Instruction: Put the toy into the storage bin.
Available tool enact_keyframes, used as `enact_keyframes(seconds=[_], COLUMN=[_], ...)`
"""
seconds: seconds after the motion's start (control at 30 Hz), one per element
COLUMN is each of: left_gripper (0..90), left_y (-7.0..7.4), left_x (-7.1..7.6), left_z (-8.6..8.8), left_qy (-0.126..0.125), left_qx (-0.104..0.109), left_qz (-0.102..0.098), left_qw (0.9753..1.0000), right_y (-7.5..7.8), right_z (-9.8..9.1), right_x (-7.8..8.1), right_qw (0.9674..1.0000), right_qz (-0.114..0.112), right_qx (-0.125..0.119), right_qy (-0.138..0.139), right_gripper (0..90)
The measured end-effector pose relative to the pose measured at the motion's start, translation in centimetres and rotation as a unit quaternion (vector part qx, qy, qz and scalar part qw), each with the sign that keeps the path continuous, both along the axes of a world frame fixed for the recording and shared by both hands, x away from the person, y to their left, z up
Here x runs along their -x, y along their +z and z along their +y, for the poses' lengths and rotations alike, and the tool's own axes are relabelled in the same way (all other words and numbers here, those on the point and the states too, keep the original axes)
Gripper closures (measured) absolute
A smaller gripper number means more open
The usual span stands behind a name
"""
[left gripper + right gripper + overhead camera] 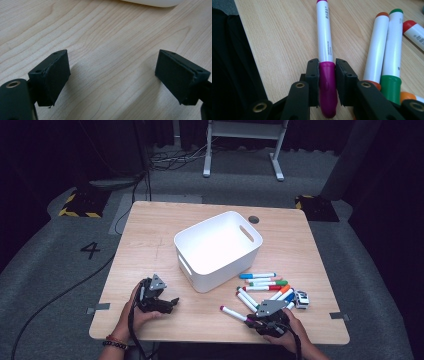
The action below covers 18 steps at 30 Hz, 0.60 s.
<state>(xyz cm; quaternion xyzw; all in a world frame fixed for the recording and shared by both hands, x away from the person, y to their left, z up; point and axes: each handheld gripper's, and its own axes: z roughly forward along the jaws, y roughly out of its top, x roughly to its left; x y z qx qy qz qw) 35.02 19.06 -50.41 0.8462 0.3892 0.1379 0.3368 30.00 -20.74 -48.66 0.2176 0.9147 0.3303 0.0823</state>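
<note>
Near the tabletop's (150,235) front edge, toward its right corner, the right gripper (327,68) is clamped on the purple marker's (325,40) cap end, probably to lift it into the white bin (218,248). The left gripper (112,75) rests released, jaws wide over bare wood.

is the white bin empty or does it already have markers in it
Empty as far as shown: the high view looks into the white bin and shows only bare white floor and walls. The markers lie on the table beside it.
</note>
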Motion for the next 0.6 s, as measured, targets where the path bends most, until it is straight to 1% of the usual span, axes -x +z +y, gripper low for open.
enact_keyframes(seconds=[0.03, 0.07, 0.1, 0.13, 0.17, 0.2, 0.3, 0.33, 0.37, 0.4, 0.43, 0.47, 0.5, 0.57, 0.6], left_gripper=[12.7, 12.7, 12.7, 12.6, 12.6, 12.6, 12.6, 12.6, 12.6, 12.6, 12.7, 12.6, 12.6, 12.6, 12.6], left_y=[0.0, 0.0, 0.0, 0.0, 0.0, 0.0, 0.0, 0.0, 0.0, 0.0, 0.0, 0.0, 0.0, 0.0, 0.0], left_x=[0.0, 0.0, -0.1, 0.0, -0.1, -0.1, -0.1, -0.1, -0.1, -0.1, -0.1, -0.1, -0.1, -0.1, -0.1], left_z=[0.0, 0.0, 0.0, 0.0, 0.0, 0.0, 0.0, 0.0, 0.0, 0.0, 0.0, 0.0, 0.0, 0.0, 0.0], left_qy=[-0.001, -0.001, -0.003, 0.001, -0.004, -0.001, -0.002, -0.002, -0.002, -0.002, -0.002, -0.002, -0.002, -0.002, -0.002], left_qx=[0.000, -0.001, -0.002, -0.002, -0.004, -0.003, -0.004, -0.003, -0.003, -0.003, -0.003, -0.003, -0.003, -0.003, -0.003], left_qz=[0.001, -0.002, -0.001, 0.003, -0.002, -0.001, 0.000, -0.002, -0.001, -0.001, -0.001, -0.001, 0.000, 0.000, -0.001], left_qw=[1.0000, 1.0000, 1.0000, 1.0000, 1.0000, 1.0000, 1.0000, 1.0000, 1.0000, 1.0000, 1.0000, 1.0000, 1.0000, 1.0000, 1.0000], right_y=[0.1, 0.2, 0.4, 0.5, 0.7, 0.9, 1.3, 1.3, 1.1, 0.9, 0.8, 0.8, 0.8, 0.8, 0.8], right_z=[-0.1, -0.2, -0.3, -0.5, -0.6, -0.7, -1.2, -1.3, -1.3, -1.2, -1.2, -1.2, -1.1, -1.0, -1.0], right_x=[0.0, 0.1, 0.1, 0.0, 0.1, 0.1, 0.0, -0.1, -0.2, -0.3, -0.2, -0.3, -0.2, -0.3, -0.3], right_qw=[1.0000, 1.0000, 1.0000, 0.9999, 0.9999, 0.9998, 0.9995, 0.9995, 0.9996, 0.9997, 0.9997, 0.9997, 0.9998, 0.9998, 0.9998], right_qz=[0.000, -0.001, -0.004, -0.009, -0.011, -0.011, -0.013, -0.010, -0.006, -0.012, -0.006, -0.008, -0.005, -0.013, -0.011], right_qx=[-0.002, -0.005, -0.007, -0.007, -0.010, -0.013, -0.022, -0.025, -0.022, -0.016, -0.015, -0.017, -0.016, -0.013, -0.016], right_qy=[0.001, -0.004, -0.002, 0.002, -0.007, -0.012, -0.017, -0.016, -0.016, -0.016, -0.017, -0.014, -0.015, -0.011, -0.010], right_gripper=[73.9, 73.9, 73.9, 73.9, 74.2, 75.2, 75.1, 75.1, 75.1, 75.1, 75.1, 75.1, 75.2, 75.1, 75.1])
